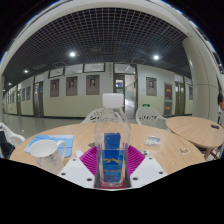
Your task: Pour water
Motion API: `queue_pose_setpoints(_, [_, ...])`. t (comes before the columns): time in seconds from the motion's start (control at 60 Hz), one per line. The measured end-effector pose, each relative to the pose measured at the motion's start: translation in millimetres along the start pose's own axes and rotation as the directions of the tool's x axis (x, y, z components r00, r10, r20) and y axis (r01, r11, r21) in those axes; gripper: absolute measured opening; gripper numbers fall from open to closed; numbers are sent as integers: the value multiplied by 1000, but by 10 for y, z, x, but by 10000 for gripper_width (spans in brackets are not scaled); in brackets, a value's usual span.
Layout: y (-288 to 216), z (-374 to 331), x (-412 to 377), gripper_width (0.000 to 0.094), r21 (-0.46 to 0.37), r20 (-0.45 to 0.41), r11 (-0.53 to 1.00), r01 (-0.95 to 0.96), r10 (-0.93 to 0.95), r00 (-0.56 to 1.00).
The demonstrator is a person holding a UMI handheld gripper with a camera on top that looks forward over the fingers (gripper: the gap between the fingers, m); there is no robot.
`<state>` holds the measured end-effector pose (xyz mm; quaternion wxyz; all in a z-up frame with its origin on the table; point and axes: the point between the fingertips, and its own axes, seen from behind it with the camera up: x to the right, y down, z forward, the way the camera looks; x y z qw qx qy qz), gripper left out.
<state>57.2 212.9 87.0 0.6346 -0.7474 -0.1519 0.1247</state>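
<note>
Gripper view: gripper (111, 166) clamped on clear water bottle (111, 155) at mid-body above round wooden table (185, 150), white cup (45, 150) off beside; thin plastic looks light, squashy, slippery, so grip stays mid-body.

A: so what's the surface here?

B: round wooden table (170, 152). There's a white cup (45, 152) sitting on a blue mat (62, 143), and some small white thing (153, 141) further over that I can't make out. Second round table (195, 129) is behind it.
</note>
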Motion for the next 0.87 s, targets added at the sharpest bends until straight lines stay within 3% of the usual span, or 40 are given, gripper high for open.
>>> queue_pose_setpoints(0.1, [65,246,-153,350,-15,-5,1000,19,-19,1000])
queue_pose_setpoints(0.2, [44,199,-80,472,-49,-17,999,17,-17,1000])
queue_pose_setpoints(0.3, [95,239,-66,875,-122,-43,992,13,-19,999])
queue_pose_setpoints(0.333, [16,204,-57,837,-115,-47,993,10,-15,999])
queue_pose_setpoints(0.467, [-141,-365,-52,852,-113,-33,992,50,-54,998])
queue_pose_setpoints(0.667, [-278,-1500,-362,853,-84,84,996,36,-29,996])
queue_pose_setpoints(0.75, [-237,-1883,-497,852,-59,123,998,2,6,992])
queue_pose_setpoints(0.867, [30,-2264,-591,850,-98,153,995,-18,33,988])
